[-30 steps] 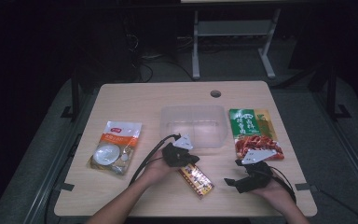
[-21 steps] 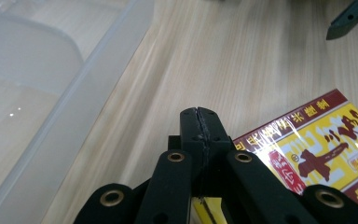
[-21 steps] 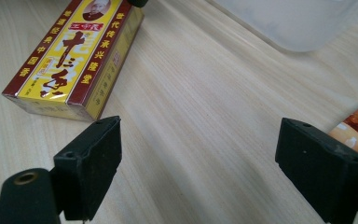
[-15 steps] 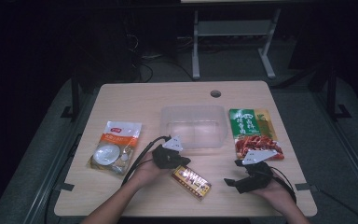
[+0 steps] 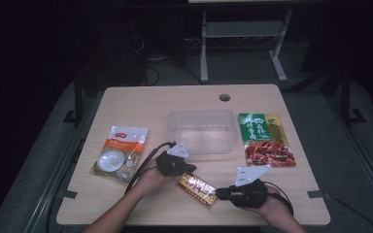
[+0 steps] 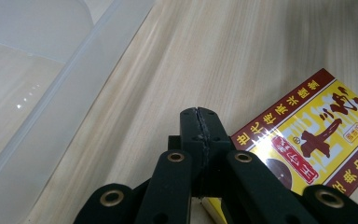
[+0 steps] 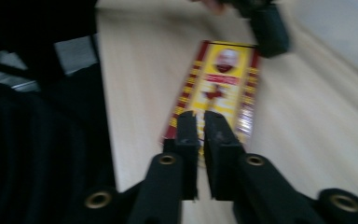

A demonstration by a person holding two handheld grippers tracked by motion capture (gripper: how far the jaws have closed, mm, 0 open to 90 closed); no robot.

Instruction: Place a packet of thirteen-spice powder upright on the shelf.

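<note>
1. The yellow-red packet (image 5: pixel 197 185) lies flat on the surface (image 5: pixel 141 104), in front of the clear plastic box (image 5: pixel 201 131)
2. The left hand-held gripper (image 5: pixel 189 168) has its jaws pressed together, just beside the packet's far end
3. The right hand-held gripper (image 5: pixel 219 194) is at the packet's near end, jaws nearly together with a thin gap

A: The packet (image 6: pixel 307 140) looks like glossy printed film, and the table (image 6: pixel 223 56) is pale matt wood grain.
B: The tub (image 6: pixel 51 93) is frosted, smooth plastic; the left gripper (image 6: pixel 199 112) is matt black.
</note>
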